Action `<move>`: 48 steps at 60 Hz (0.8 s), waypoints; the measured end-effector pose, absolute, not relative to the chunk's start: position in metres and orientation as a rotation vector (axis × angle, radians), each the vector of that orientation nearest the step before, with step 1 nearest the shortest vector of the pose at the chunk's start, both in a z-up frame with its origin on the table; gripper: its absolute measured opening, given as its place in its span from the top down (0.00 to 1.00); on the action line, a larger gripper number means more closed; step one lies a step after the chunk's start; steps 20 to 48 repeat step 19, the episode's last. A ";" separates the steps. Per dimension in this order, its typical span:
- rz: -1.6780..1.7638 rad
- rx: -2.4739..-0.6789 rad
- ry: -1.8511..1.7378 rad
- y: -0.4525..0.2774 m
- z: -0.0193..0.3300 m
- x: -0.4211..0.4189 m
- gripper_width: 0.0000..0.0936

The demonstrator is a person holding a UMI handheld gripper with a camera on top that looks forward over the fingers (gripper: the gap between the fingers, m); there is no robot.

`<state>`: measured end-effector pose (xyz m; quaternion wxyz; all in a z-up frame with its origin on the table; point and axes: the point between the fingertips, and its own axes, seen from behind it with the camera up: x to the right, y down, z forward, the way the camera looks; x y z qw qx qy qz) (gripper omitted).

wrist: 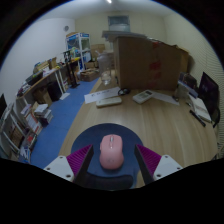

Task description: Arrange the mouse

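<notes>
Pink mouse between the spread jaws

The mouse [110, 152] lies on a dark round mat [109, 136] on the wooden bench [150, 122], with a gap to each purple pad [80, 157] of the wide-open gripper [111, 159], which grips nothing. A keyboard [108, 97] lies farther off.

The mouse [110, 152] is pale pink, lying on a dark blue round mat [108, 140] with the hand-held gripper [110, 163] about it. The gripper's pads [80, 158] are magenta, set on white finger bodies. The bench [150, 122] is light wood with a fine grain. At ten o'clock from the mouse runs a blue floor strip [55, 122]. At twelve o'clock stands a brown cardboard box [148, 62], with cream walls beyond it.
</notes>
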<state>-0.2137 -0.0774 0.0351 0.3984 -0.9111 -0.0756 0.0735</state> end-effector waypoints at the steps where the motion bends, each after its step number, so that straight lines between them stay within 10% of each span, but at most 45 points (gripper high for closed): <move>1: 0.194 -2.305 -0.192 -0.084 0.041 -0.210 0.10; 19: 0.247 -2.362 -0.086 -0.215 0.096 -0.091 0.10; 48: 0.247 -2.362 -0.086 -0.215 0.096 -0.091 0.10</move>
